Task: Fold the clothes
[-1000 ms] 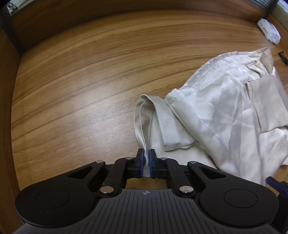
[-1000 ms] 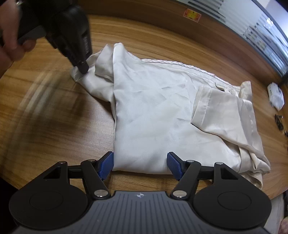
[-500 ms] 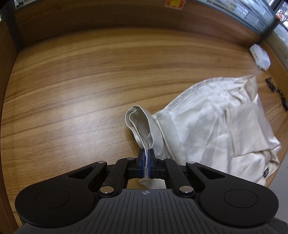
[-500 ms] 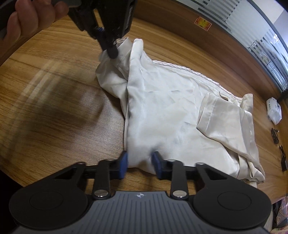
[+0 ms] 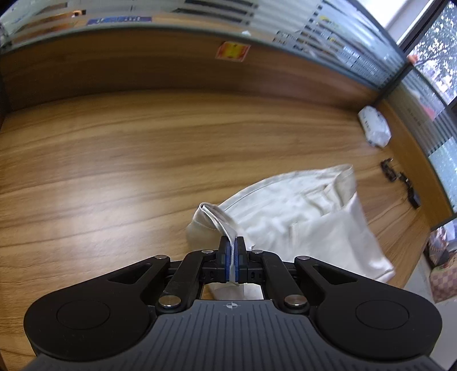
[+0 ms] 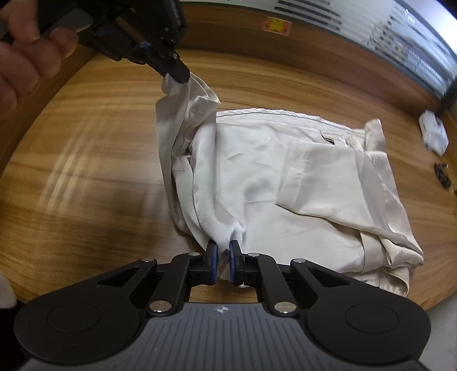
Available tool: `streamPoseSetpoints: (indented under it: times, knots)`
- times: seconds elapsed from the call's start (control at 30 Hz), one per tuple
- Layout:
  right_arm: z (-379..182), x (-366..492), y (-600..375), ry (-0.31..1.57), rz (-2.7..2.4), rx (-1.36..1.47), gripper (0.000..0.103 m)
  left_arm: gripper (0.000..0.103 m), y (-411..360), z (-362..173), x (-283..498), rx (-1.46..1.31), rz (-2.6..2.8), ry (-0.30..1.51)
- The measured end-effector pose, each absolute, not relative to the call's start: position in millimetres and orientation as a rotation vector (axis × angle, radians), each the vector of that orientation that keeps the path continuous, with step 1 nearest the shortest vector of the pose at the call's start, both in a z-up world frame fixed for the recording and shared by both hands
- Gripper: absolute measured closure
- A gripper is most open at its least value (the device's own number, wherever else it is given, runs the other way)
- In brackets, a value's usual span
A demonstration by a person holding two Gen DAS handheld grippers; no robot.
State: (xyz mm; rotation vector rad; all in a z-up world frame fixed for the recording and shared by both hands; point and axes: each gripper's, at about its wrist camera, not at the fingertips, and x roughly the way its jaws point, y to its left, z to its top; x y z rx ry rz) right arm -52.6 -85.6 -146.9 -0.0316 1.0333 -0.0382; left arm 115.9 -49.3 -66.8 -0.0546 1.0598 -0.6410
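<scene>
Right wrist view: one cream garment (image 6: 300, 177), part-folded, lying on the wooden surface (image 6: 85, 159). Two grippers. Right gripper (image 6: 222, 261) at 6 o'clock, fingers (image 6: 212, 264) pinching the garment's near edge. Left gripper (image 6: 178, 74) at 11 o'clock, held by one hand (image 6: 25, 54), fingers clamped on a lifted corner. One white packet (image 6: 432, 132) at 2 o'clock. One orange sticker (image 6: 276, 25) on the back wall, writing unreadable. Left wrist view: left gripper (image 5: 232, 258) fingers pressed onto a fabric fold.
</scene>
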Motion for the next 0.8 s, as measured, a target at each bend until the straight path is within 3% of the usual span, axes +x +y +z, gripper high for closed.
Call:
streamPoseSetpoints:
  times: [0.3, 0.8]
  knots:
    - [-126.1, -40.6, -169.8, 1.012, 0.000, 0.141, 0.094, 0.100, -103.5, -36.6, 102.3, -0.088, -0.633, 1.034]
    - [-132.8, -49.9, -326.9, 1.005, -0.054, 0.493, 0.095, 0.099, -301.9, -29.5, 57.5, 0.032, -0.815, 1.015]
